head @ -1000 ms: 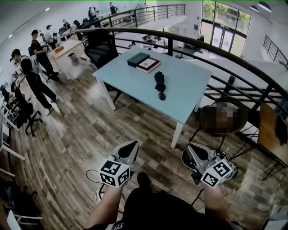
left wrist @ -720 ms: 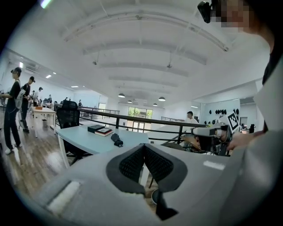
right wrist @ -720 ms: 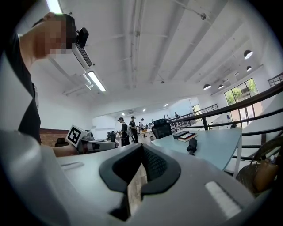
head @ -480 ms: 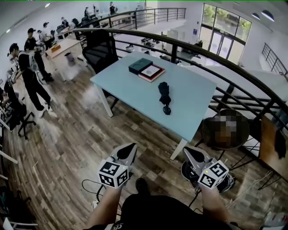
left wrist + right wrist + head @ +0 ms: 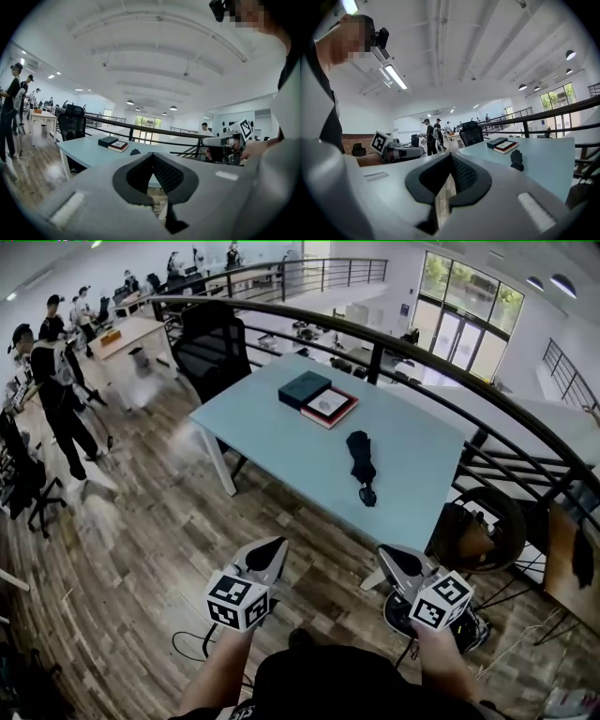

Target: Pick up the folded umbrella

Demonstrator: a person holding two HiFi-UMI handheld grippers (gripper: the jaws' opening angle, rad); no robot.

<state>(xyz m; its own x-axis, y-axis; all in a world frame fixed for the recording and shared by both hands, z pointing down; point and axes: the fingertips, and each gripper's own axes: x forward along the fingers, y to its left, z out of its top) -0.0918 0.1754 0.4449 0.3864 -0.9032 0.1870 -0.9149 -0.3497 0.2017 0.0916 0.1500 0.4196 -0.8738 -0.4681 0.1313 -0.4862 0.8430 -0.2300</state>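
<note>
The folded black umbrella (image 5: 361,465) lies on the pale blue table (image 5: 272,442), near its right end, handle toward me. It shows small in the left gripper view (image 5: 135,152) and in the right gripper view (image 5: 516,159). My left gripper (image 5: 272,549) and right gripper (image 5: 389,557) are held side by side over the wooden floor, short of the table's near edge and well apart from the umbrella. In both gripper views the jaws meet at their tips, left (image 5: 152,154) and right (image 5: 451,155), with nothing between them.
A dark box (image 5: 305,388) and a red-edged book (image 5: 329,407) lie at the table's far end. A black office chair (image 5: 211,345) stands behind the table, a curved dark railing (image 5: 441,348) runs past it, and a round wicker seat (image 5: 487,526) is at right. People stand at far left (image 5: 52,381).
Both grippers have travelled forward together, still shut. The table and umbrella now lie nearer to them and further right in the head view.
</note>
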